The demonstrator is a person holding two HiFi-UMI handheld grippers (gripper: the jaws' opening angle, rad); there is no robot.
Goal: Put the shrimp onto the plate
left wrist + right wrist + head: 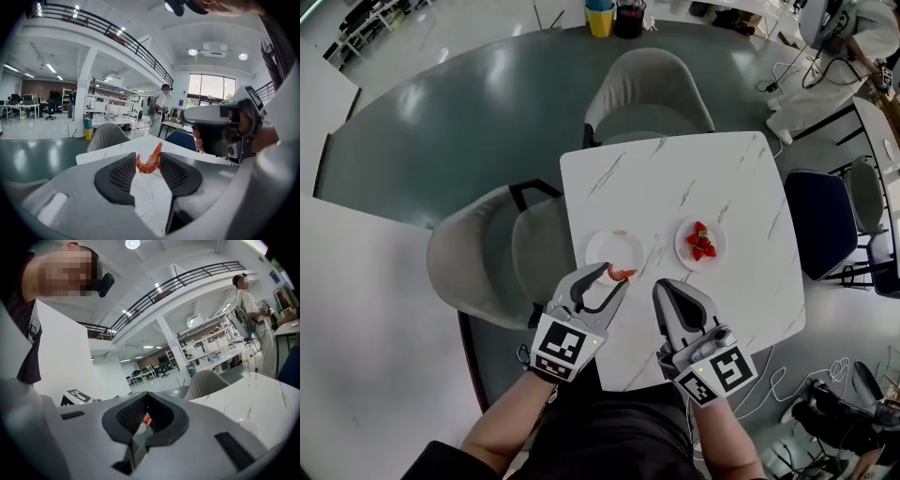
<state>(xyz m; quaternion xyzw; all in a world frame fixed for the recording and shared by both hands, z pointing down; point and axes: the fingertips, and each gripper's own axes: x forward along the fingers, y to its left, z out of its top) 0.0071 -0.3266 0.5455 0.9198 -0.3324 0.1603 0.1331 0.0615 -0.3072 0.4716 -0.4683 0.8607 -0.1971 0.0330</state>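
Note:
An orange-red shrimp (622,274) hangs curled between the jaws of my left gripper (619,277), which is shut on it. It hovers just over the near rim of the small white plate (600,247) on the left of the marble table (675,178). In the left gripper view the shrimp (149,161) sits pinched between the two dark pads. A second white plate (682,247) to the right carries several red shrimp (700,242). My right gripper (661,287) is shut and empty, near the table's front, beside the left one.
A grey chair (647,94) stands at the table's far side and another (487,258) at its left. A dark blue chair (820,220) is at the right. Cables (787,384) lie on the floor at the lower right.

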